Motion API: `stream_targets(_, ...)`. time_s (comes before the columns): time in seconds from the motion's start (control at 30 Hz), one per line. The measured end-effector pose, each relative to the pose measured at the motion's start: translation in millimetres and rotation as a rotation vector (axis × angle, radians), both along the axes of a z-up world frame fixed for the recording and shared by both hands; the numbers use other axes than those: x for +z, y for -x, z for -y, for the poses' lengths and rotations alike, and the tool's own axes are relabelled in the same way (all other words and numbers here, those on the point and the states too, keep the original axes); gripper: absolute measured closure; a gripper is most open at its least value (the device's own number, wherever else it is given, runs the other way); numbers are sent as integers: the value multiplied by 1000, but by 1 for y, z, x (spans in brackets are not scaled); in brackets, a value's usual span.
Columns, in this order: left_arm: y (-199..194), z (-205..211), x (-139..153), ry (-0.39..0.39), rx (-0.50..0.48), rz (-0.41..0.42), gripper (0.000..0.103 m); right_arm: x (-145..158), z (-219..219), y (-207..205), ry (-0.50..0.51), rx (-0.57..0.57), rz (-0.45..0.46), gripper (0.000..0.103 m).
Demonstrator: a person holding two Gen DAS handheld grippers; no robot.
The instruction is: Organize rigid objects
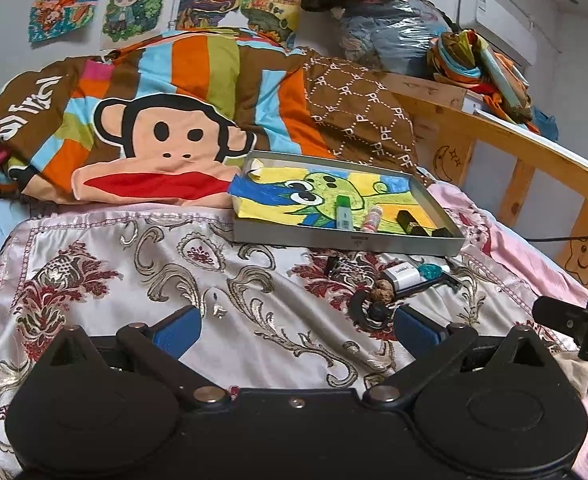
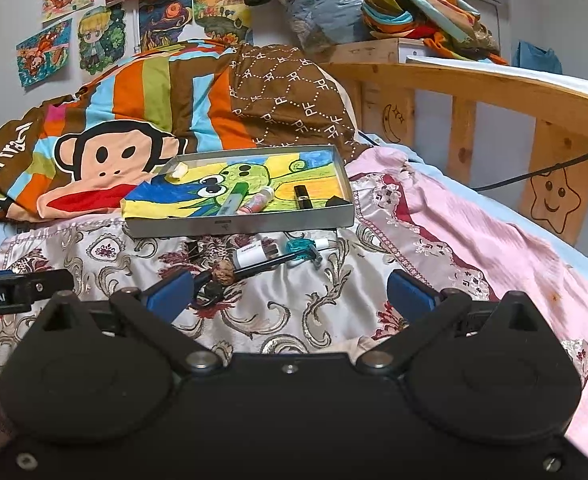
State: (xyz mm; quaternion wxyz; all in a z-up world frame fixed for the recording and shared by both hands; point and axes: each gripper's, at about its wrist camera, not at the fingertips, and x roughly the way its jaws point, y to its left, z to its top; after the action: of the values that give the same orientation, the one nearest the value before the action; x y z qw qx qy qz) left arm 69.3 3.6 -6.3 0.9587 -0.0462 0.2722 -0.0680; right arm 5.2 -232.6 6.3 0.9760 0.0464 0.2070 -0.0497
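Observation:
A shallow grey metal tray [image 1: 345, 240] [image 2: 246, 226] rests on the bed, lined with a cartoon drawing. In it lie a green marker [image 1: 343, 210] [image 2: 232, 199], a pink tube [image 1: 373, 216] [image 2: 257, 201], a dark lipstick [image 1: 407, 220] [image 2: 302, 197] and a small black piece [image 2: 338, 201]. In front of the tray lie a white charger [image 1: 403, 276] [image 2: 254, 256], a teal clip [image 1: 429, 271] [image 2: 298, 249], a walnut [image 1: 383, 291] [image 2: 222, 270], a black binder clip [image 2: 192, 249] and a black curved piece [image 1: 367, 312]. My left gripper [image 1: 295, 330] and right gripper [image 2: 290, 294] both stand open and hold nothing, short of this pile.
A striped monkey-print quilt [image 1: 154, 132] is heaped behind the tray. A wooden bed rail [image 2: 473, 88] runs along the right, with a black cable [image 2: 541, 172] across it. A patterned satin cloth [image 1: 134, 264] covers the bed. Bags and folded cloth sit on a shelf [image 2: 373, 50].

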Motion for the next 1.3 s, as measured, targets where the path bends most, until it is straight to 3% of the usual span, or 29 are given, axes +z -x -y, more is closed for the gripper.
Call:
stream_targets(0.8,-2,-2,-3,3,22,-5,1,-5,-2,-11,28,0,-39,0)
stream_targets(1.3,3,6,-4,-34,13,1,1,-4,-1,-12,55,19,-41,0)
